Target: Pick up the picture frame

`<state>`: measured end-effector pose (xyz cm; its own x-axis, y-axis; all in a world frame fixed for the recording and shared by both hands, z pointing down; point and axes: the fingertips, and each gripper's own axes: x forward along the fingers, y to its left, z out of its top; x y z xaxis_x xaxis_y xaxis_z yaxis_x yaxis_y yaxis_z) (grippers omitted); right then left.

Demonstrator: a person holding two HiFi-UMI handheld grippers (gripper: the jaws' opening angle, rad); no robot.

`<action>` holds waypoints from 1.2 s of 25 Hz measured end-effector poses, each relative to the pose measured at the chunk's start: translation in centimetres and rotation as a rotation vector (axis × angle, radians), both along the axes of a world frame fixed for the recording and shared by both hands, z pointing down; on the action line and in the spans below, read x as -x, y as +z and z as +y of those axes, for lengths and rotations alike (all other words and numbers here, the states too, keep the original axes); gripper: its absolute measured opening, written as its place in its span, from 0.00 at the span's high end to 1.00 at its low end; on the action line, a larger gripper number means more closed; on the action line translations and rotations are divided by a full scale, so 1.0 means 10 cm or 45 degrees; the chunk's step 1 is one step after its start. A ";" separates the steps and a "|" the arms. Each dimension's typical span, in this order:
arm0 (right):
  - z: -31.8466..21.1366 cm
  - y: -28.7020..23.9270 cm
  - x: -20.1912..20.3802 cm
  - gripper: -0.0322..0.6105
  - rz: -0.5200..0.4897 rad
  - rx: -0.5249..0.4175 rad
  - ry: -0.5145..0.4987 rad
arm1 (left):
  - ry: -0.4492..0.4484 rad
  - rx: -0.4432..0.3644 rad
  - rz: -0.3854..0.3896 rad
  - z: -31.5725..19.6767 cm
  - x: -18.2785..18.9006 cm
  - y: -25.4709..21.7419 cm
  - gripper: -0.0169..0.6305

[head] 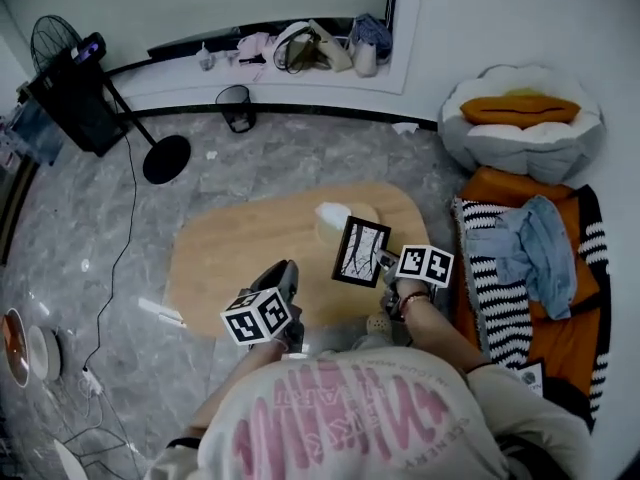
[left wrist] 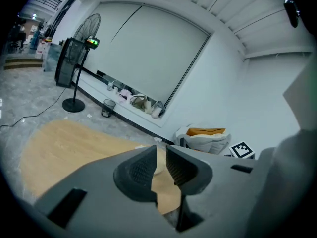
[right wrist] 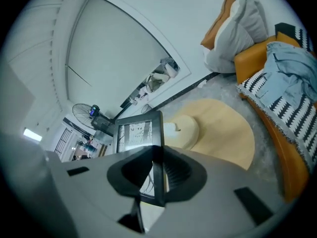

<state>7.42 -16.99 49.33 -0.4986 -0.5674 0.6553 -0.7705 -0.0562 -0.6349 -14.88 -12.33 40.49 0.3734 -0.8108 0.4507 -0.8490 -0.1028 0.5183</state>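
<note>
Grey marble floor (head: 300, 158) fills the head view, with a pale wooden surface (head: 230, 258) at its centre. An orange couch (head: 530, 338) with a striped cover runs down the right edge. Above it sits a white cushioned seat (head: 525, 128), and a black stand fan (head: 70, 78) occupies the upper left corner. A cream rounded object (head: 345, 223) rests near the right end of the surface.

Just right of centre, the picture frame (head: 360, 252) shows over the near right edge of the surface. It is black-rimmed, holds a drawing of bare branches, and stands upright in the grip, a little tilted. The right claw (head: 385, 266) has it by one side. In the right gripper view the jaws are clamped on the right-hand bar of the frame, with the rest of it rising to the upper left above the pads (right wrist: 173, 170).

The left claw (head: 287, 268) is at lower centre, apart from the frame and to its left. In the left gripper view its jaws stand a narrow slit apart with nothing between them; only the surface shows through.
</note>
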 end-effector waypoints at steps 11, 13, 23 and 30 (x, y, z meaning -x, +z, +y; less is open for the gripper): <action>-0.43 -1.57 0.16 0.84 -0.107 -0.432 -0.006 | -0.042 -0.280 -0.051 -0.37 0.12 -0.94 0.88; -0.42 -1.79 0.19 0.84 -0.120 -0.505 -0.001 | -0.039 -0.313 -0.075 -0.37 0.16 -1.08 0.88; -0.23 -2.53 0.45 0.83 -0.179 -0.804 -0.017 | -0.078 -0.472 -0.128 -0.29 0.47 -1.65 0.88; -0.14 -2.67 0.58 0.83 -0.199 -0.883 -0.017 | -0.078 -0.517 -0.112 -0.17 0.48 -1.75 0.88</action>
